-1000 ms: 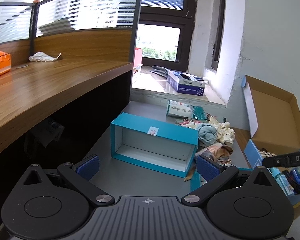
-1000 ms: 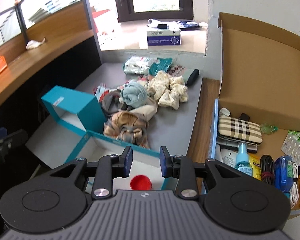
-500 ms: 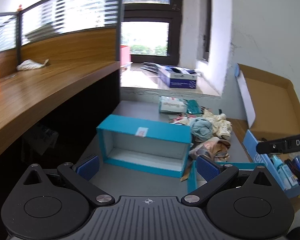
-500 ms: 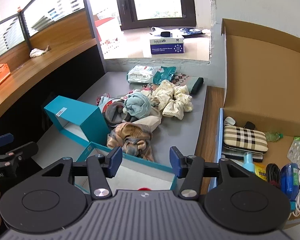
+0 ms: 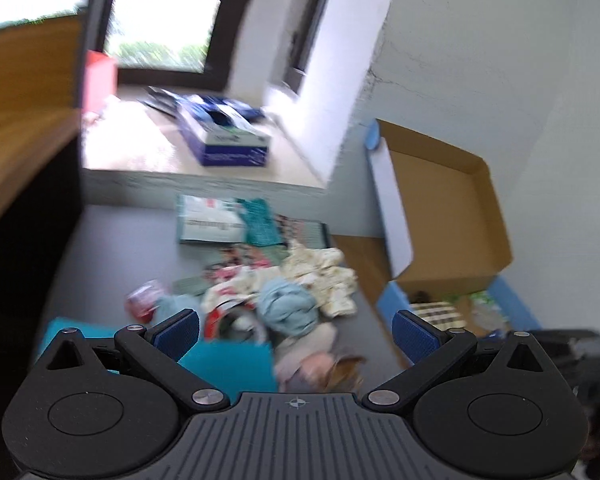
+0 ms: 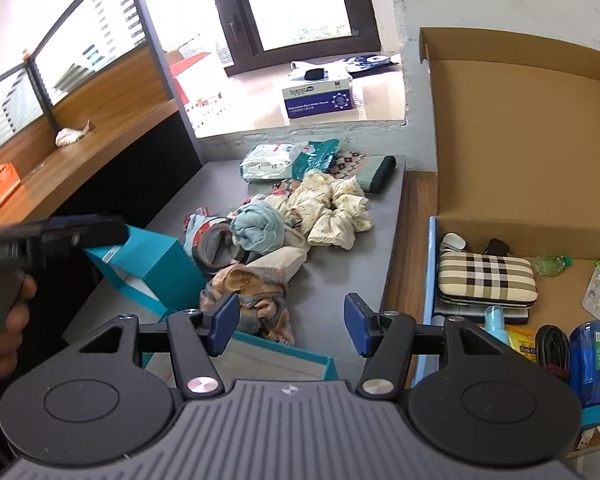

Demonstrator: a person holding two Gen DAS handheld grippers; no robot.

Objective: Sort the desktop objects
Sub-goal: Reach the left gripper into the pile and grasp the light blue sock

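A pile of rolled socks and cloths point(image 6: 300, 220) lies on the grey desk point(image 6: 340, 292), with a light-blue roll point(image 6: 256, 228) and cream socks point(image 6: 332, 208) in it. The pile also shows, blurred, in the left wrist view point(image 5: 288, 304). A teal box point(image 6: 148, 264) stands left of the pile and a teal tray point(image 6: 284, 354) lies just under my right gripper point(image 6: 292, 322), which is open and empty above the desk's near edge. My left gripper point(image 5: 296, 332) is open and empty, above the teal box point(image 5: 228, 364), short of the pile.
An open cardboard box point(image 6: 520, 160) at the right holds a plaid case point(image 6: 486, 276), a blue bottle point(image 6: 588, 356), cables and pill packs. A bandage pack point(image 6: 268, 162) lies behind the pile. A glove box point(image 6: 320, 98) sits on the sill. A wooden desk point(image 6: 80, 168) runs along the left.
My right gripper has opened wider and pulled back from the teal tray; the red cap under it is out of sight. My left gripper has swung right toward the pile, still open.
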